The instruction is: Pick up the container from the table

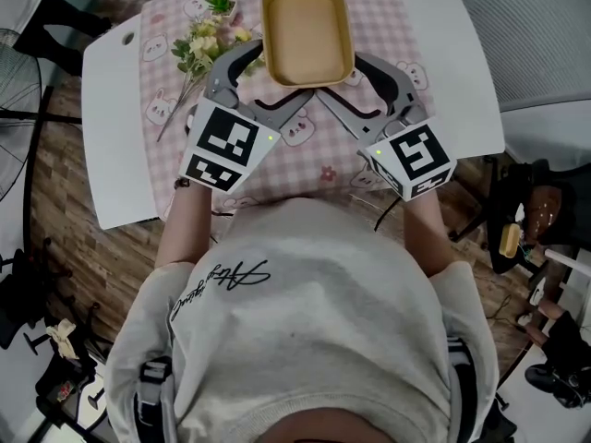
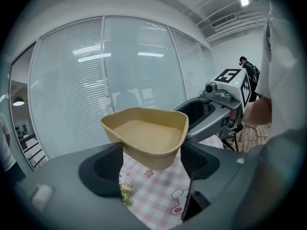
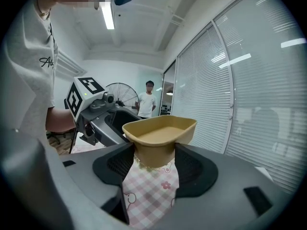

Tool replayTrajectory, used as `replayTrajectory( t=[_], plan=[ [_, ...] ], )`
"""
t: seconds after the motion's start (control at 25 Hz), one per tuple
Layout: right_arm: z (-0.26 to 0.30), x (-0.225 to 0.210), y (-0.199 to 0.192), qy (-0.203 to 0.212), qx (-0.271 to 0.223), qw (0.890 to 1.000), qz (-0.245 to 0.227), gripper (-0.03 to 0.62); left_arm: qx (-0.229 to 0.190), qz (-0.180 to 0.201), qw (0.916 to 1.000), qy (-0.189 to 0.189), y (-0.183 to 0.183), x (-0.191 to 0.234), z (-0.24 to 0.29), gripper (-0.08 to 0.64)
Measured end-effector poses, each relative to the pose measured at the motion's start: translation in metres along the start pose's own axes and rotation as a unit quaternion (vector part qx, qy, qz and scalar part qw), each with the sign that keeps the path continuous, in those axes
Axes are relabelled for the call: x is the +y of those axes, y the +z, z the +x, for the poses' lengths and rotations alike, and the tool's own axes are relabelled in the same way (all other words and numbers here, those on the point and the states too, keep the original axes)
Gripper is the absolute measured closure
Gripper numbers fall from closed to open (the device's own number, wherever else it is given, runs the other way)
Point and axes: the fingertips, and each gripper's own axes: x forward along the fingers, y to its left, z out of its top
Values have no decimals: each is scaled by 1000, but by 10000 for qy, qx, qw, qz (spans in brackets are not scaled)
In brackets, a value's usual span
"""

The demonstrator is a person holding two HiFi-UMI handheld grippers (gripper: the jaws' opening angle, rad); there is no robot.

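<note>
Two grips carry the container [image 1: 307,33]: we see the left tool [image 2: 152,159] and the right tool [image 3: 153,163] each clamped on one near corner, with it raised clear above the checked cloth [image 1: 171,86] on the surface [image 1: 111,137]

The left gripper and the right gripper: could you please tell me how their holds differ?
The left gripper clamps the container's near-left corner, the right gripper its near-right corner. The left gripper's jaws stand wider apart than the right gripper's. Both are shut on the container, held clear of the table.
</note>
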Motion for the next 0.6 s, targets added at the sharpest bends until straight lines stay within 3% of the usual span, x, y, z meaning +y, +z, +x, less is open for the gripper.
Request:
replayTrajectory(
  t=[0.6],
  plan=[
    [-11,-2,21,-59,-202,9998,-28,327,-178,71,9998,102,21,0,-11,192]
  ],
)
